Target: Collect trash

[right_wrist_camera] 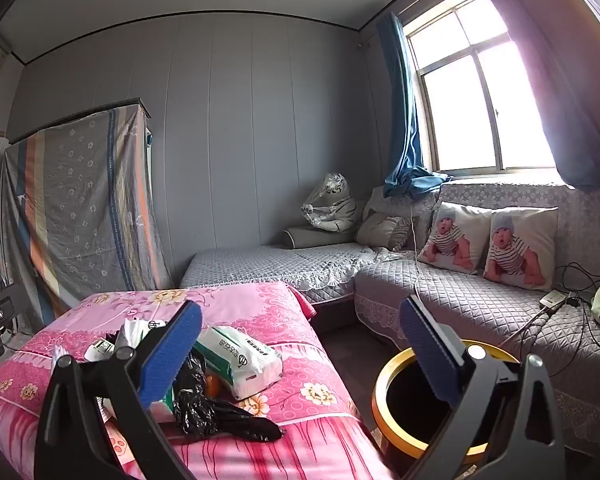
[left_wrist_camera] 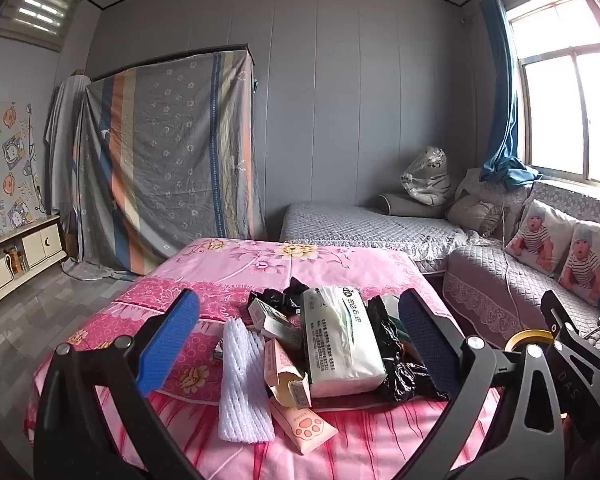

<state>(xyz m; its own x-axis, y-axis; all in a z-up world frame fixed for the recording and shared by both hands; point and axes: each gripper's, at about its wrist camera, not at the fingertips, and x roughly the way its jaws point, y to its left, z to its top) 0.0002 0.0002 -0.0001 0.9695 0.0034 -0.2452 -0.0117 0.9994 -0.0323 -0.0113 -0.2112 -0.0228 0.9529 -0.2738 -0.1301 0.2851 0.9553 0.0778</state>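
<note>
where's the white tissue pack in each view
Left wrist: the tissue pack lies at centre, between the open fingers, on the pink cloth.
Right wrist: it lies left of centre, just right of the left finger.
Shared landmark: black plastic bag beside it.

Both tools are spread wide and hold nothing: left tool (left_wrist_camera: 298, 344) and right tool (right_wrist_camera: 300, 346) point slightly downward.
</note>
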